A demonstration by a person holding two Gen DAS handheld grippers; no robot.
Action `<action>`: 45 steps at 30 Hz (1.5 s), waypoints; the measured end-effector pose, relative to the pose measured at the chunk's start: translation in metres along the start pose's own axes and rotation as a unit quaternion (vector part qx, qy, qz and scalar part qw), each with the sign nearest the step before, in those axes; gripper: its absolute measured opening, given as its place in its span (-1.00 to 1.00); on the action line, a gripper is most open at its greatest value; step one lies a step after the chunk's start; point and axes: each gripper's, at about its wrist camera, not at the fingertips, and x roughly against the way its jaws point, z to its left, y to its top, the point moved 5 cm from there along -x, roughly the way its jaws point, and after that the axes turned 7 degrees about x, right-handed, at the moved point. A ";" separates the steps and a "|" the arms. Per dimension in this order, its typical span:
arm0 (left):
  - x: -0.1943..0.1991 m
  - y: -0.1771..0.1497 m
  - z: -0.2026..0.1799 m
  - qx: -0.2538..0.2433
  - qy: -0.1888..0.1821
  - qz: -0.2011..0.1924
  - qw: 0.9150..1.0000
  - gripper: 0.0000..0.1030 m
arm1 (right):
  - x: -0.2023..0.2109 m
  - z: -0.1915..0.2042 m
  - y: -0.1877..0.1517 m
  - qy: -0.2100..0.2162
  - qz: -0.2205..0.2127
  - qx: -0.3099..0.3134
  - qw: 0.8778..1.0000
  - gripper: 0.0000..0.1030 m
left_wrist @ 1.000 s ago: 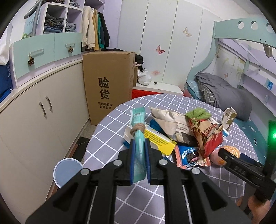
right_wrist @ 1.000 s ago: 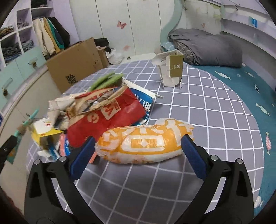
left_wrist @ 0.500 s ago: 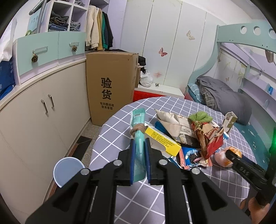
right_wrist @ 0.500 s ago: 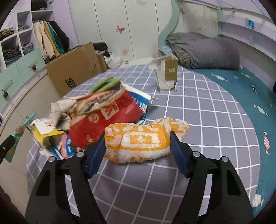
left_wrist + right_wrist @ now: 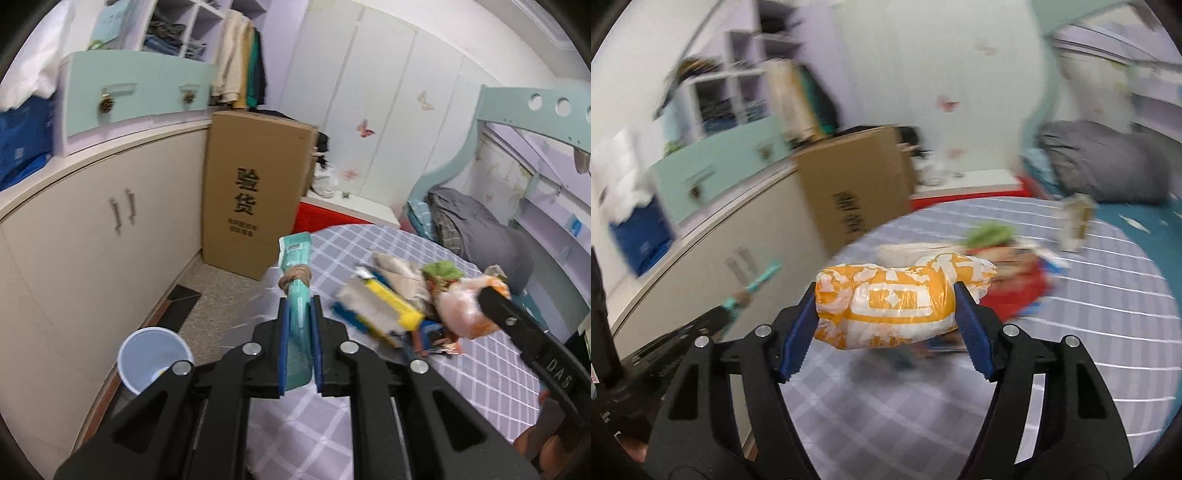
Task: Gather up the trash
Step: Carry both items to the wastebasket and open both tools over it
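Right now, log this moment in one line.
left gripper: shut on teal pouch | right gripper: shut on orange-white plastic bag, lifted

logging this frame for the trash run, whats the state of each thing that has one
left gripper: shut on the teal pouch
teal pouch: clamped upright, tied with a band
right gripper: shut on the orange bag
orange bag: squeezed between the fingers, off the table
blue bin: on the floor, open, nearly empty
trash pile: loose on the checked table
cabinet doors: closed

Trash pile on table; bin on floor, left of table.
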 end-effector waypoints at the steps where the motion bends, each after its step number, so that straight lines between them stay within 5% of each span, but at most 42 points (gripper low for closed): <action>1: 0.003 0.000 0.012 0.004 0.007 0.000 1.000 -0.80 | -0.007 0.016 0.001 0.015 0.003 0.007 1.000 0.35; 14: 0.003 -0.009 0.203 0.103 0.125 0.030 0.986 -0.80 | -0.109 0.235 -0.045 0.183 0.088 0.126 0.971 0.35; 21: -0.032 -0.008 0.296 0.152 0.181 0.054 0.970 -0.80 | -0.185 0.294 -0.066 0.211 0.132 0.135 0.959 0.38; 26: -0.061 -0.005 0.341 0.172 0.212 0.073 0.959 -0.80 | -0.256 0.319 -0.084 0.215 0.159 0.142 0.953 0.72; 29: -0.070 -0.006 0.348 0.175 0.212 0.081 0.958 -0.80 | -0.275 0.313 -0.097 0.198 0.186 0.131 0.954 0.73; 45: -0.091 -0.018 0.332 0.162 0.185 0.104 0.964 -0.80 | -0.251 0.295 -0.106 0.165 0.175 0.135 0.961 0.81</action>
